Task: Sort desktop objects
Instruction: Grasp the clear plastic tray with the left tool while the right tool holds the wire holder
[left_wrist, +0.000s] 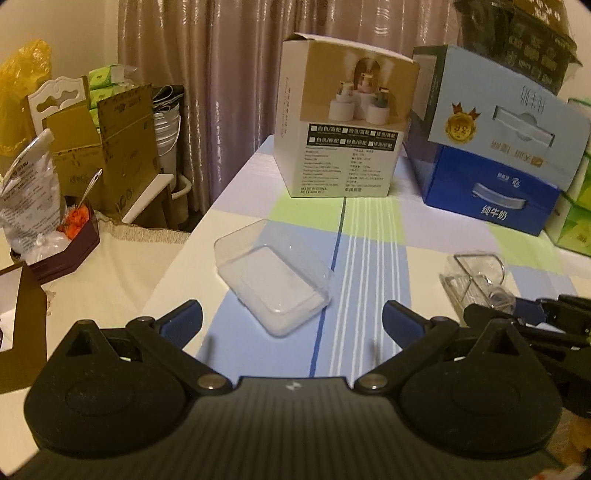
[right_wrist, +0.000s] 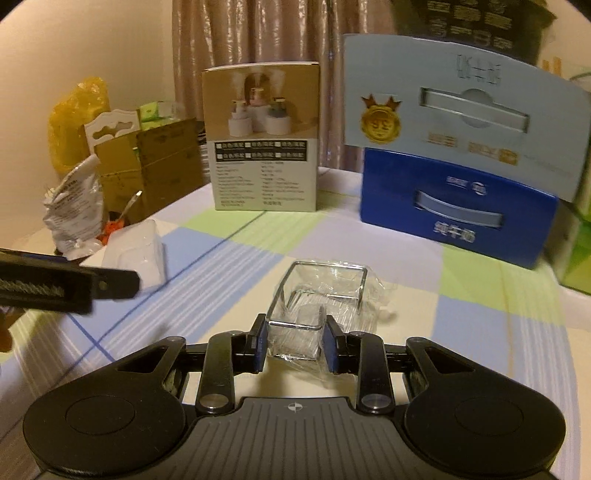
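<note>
two grippers: left gripper (left_wrist: 291, 319) spread wide, right gripper (right_wrist: 294, 345) clamping wrapped wire rack (right_wrist: 317, 295); box (left_wrist: 343, 129) reads "made in china".

"MADE IN CHINA" on white box (left_wrist: 340, 147)

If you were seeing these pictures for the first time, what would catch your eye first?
The right gripper pinches a wire rack in clear wrap in the foreground. Left of it, an empty clear tray lies ahead of the open left gripper. Behind, a white box and stacked blue cartons stand at the back of the table.
</note>
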